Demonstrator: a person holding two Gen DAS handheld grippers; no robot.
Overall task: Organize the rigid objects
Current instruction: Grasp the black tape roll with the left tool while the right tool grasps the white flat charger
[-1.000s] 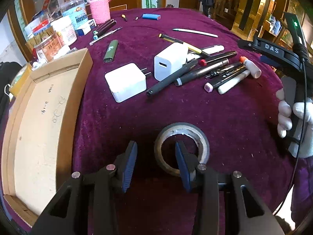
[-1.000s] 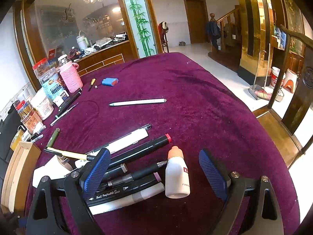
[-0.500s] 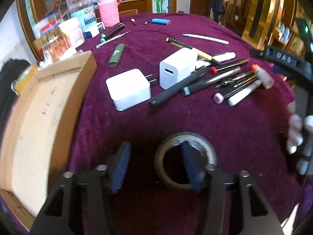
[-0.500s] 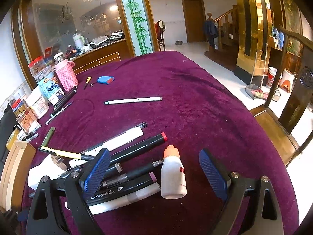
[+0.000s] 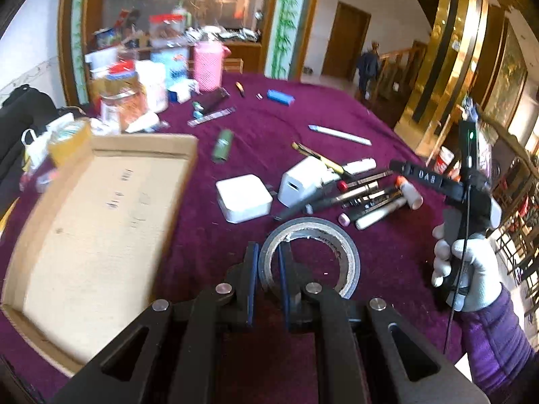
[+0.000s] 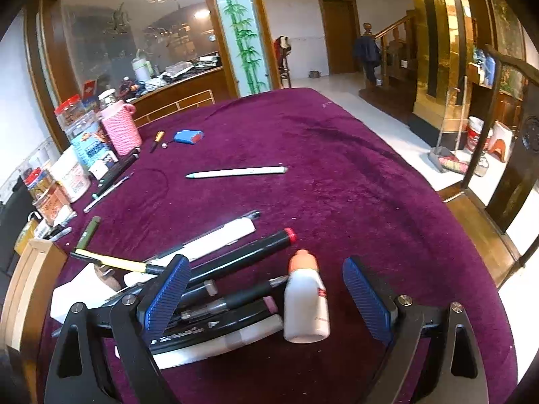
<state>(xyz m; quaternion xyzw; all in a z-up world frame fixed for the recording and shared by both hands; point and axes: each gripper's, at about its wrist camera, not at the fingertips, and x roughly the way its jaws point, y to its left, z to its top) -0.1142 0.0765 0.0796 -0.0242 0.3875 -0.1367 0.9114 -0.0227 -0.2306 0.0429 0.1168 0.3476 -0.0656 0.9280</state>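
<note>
Seeing my left hand-held gripper (image 5: 267, 281) now clamped on the tape roll (image 5: 309, 256) wall, lifted off the surface (image 5: 387, 252) beside the cardboard tray (image 5: 97, 208), so it's tray-bound; right hand-held gripper (image 6: 266, 299) hangs wide open, empty.

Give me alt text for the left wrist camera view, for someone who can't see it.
The left gripper has its fingers shut on the near wall of a grey tape roll, one finger inside the ring and one outside, over a purple tablecloth. An open cardboard box lies to the left, two white chargers and a pile of pens beyond.
</note>
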